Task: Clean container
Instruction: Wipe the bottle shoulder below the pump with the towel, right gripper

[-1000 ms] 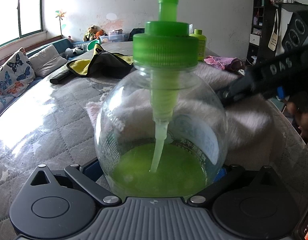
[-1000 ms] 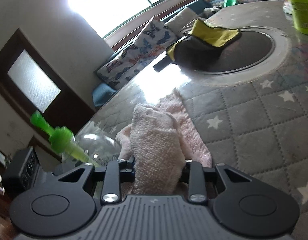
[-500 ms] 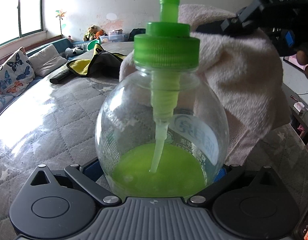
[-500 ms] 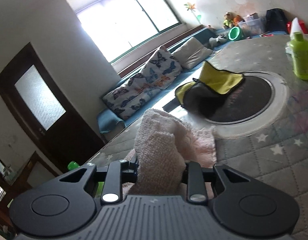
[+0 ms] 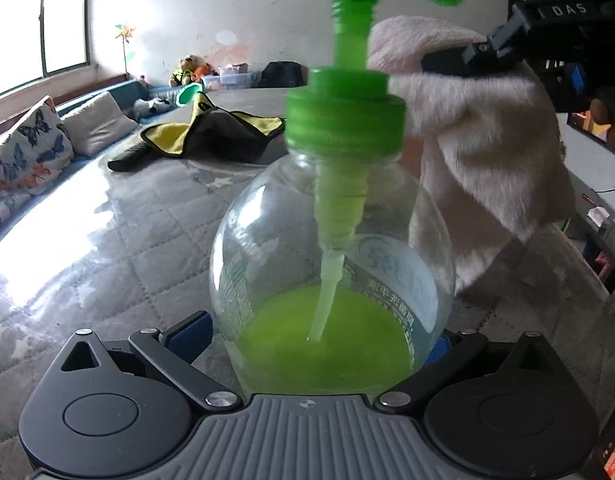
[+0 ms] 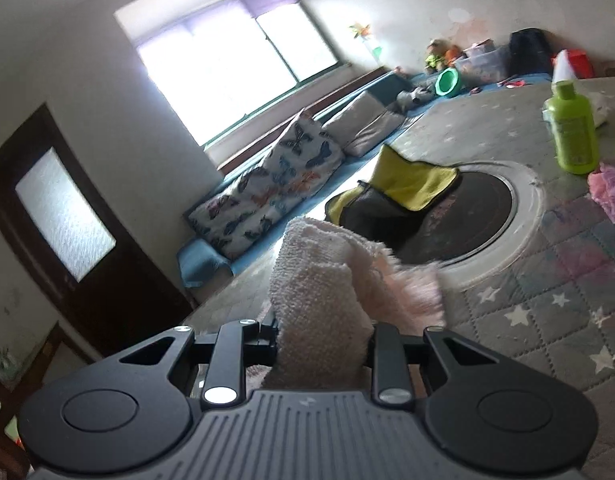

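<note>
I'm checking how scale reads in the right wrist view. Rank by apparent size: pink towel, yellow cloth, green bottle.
1. pink towel, though it is nearest, clamped in the right gripper.
2. yellow cloth.
3. green bottle.

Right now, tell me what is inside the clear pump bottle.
The pump bottle holds green liquid in its lower part, with the pump's pale tube dipping into it. The bottle's very bottom is hidden behind the left tool.
</note>
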Demonstrator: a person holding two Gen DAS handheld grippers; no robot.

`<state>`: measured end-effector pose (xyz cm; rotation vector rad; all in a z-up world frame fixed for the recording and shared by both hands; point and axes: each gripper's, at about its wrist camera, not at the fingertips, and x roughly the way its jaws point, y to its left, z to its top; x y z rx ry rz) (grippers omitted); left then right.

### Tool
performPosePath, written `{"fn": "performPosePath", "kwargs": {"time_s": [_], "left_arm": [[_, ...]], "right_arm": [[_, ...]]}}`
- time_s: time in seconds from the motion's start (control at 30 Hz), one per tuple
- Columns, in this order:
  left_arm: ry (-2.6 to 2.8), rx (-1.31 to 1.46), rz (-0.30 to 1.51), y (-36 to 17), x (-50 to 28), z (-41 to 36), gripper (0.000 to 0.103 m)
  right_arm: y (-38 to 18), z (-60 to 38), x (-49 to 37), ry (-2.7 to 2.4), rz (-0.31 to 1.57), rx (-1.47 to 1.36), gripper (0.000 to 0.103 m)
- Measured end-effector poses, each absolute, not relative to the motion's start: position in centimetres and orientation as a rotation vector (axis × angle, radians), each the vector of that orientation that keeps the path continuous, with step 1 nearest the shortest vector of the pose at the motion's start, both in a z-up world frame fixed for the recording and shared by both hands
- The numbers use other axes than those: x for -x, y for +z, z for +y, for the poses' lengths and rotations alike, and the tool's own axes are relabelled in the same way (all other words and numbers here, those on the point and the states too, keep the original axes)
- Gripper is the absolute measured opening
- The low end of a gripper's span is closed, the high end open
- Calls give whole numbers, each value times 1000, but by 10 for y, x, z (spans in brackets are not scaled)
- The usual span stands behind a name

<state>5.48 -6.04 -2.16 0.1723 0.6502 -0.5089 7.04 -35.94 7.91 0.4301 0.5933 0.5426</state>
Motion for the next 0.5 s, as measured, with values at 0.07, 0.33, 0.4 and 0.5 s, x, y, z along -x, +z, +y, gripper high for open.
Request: {"fn": "performPosePath", "kwargs": {"time_s": [0.07, 0.33, 0.4, 0.5], "left_arm": [[-500, -179, 673, -23, -55, -62, 103], [-495, -194, 677, -26, -54, -63, 103], [-494, -194, 676, -26, -54, -64, 103], [-494, -196, 674, -27, -53, -64, 103]], "right_arm": [[75, -353, -72, 585, 608, -454, 25], [60, -322, -92, 710, 659, -526, 25], [51, -313, -97, 712, 688, -510, 25], [36, -307, -101, 690, 715, -482, 26]]}}
